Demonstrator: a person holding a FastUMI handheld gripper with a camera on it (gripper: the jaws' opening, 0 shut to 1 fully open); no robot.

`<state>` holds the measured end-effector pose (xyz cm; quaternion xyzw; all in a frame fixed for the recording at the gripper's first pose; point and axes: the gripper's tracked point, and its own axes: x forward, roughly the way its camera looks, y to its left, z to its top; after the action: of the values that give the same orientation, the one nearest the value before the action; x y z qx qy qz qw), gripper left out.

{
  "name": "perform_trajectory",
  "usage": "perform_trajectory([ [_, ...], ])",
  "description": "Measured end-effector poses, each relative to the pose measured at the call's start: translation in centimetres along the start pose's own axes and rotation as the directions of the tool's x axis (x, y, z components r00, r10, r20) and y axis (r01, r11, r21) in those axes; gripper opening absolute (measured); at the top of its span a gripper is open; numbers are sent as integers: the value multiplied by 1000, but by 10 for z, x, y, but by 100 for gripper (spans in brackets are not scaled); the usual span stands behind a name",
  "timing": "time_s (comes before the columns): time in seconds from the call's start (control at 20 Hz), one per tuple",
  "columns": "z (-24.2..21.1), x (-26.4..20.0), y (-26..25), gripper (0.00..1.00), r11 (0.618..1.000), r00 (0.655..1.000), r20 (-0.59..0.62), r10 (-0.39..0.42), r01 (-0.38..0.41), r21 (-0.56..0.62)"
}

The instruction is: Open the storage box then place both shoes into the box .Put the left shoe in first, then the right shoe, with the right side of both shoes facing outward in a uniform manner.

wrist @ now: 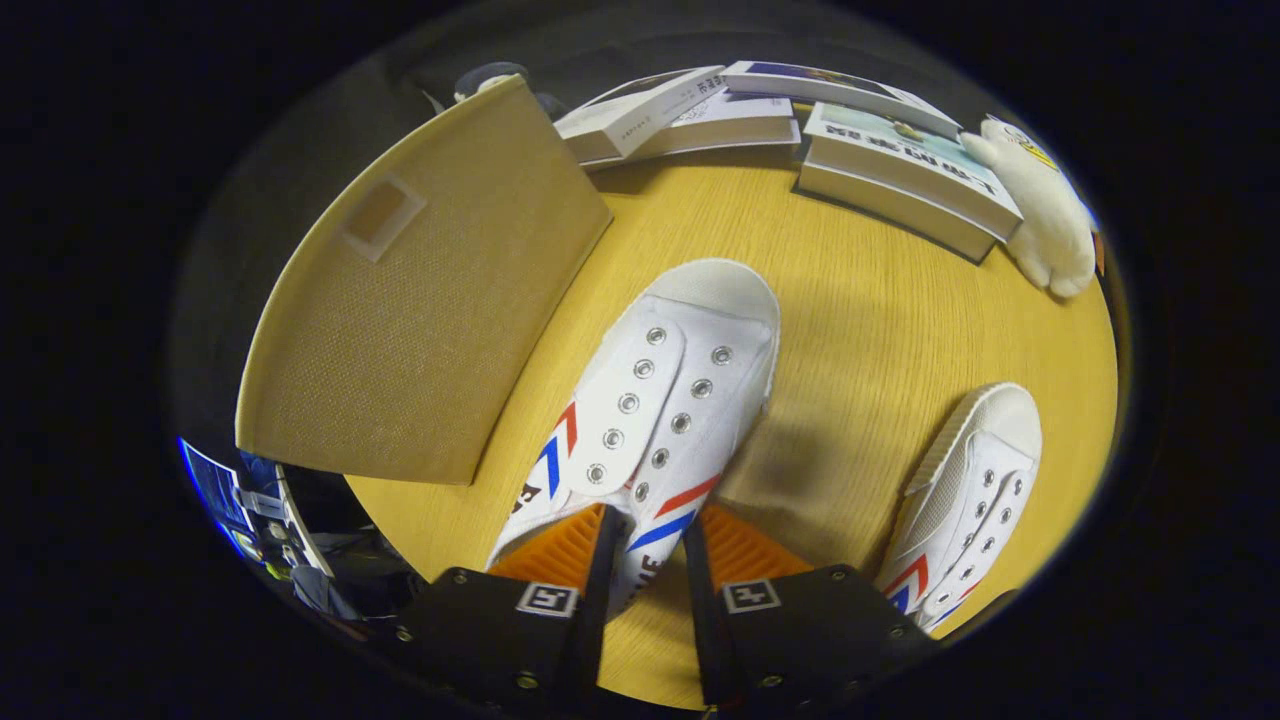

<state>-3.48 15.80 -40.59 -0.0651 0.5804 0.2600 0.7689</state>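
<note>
A white canvas shoe (660, 390) with red and blue side stripes and no laces hangs a little above the wooden table (860, 320), toe pointing away from me. It throws a shadow on the wood to its right. My gripper (650, 530) is shut on the shoe, with the rim of its opening pinched between the two fingers. The second matching shoe (970, 490) lies on the table to the right of the fingers, toe also pointing away. The tan fabric storage box (400, 300) stands to the left of the held shoe; I see one flat woven face with a small label patch.
Several books (900, 170) lie stacked along the far side of the table. A white plush toy (1045, 220) leans beside them at the far right. Bare wood lies between the two shoes and ahead of the held one.
</note>
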Motion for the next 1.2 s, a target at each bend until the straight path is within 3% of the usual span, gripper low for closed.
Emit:
perform_trajectory([
  [0.05, 1, -1, -1, 24, 999, 1000, 16, 7, -8, 35],
  [0.1, -4, 9, -1, 23, 993, 999, 30, 18, -21, 116],
  [0.15, 1, 5, -2, 5, 980, 998, 40, 38, -45, 194],
  [0.25, 2, -2, -3, 1, 967, 998, 54, 45, -57, 250],
  [0.6, 12, -45, 15, 1, 941, 990, 100, 96, -123, 315],
  [1.0, 59, -128, 28, 1, 955, 978, 200, 62, -116, 274],
  [1.2, 87, -160, 49, 1, 956, 966, 243, 90, -152, 251],
])
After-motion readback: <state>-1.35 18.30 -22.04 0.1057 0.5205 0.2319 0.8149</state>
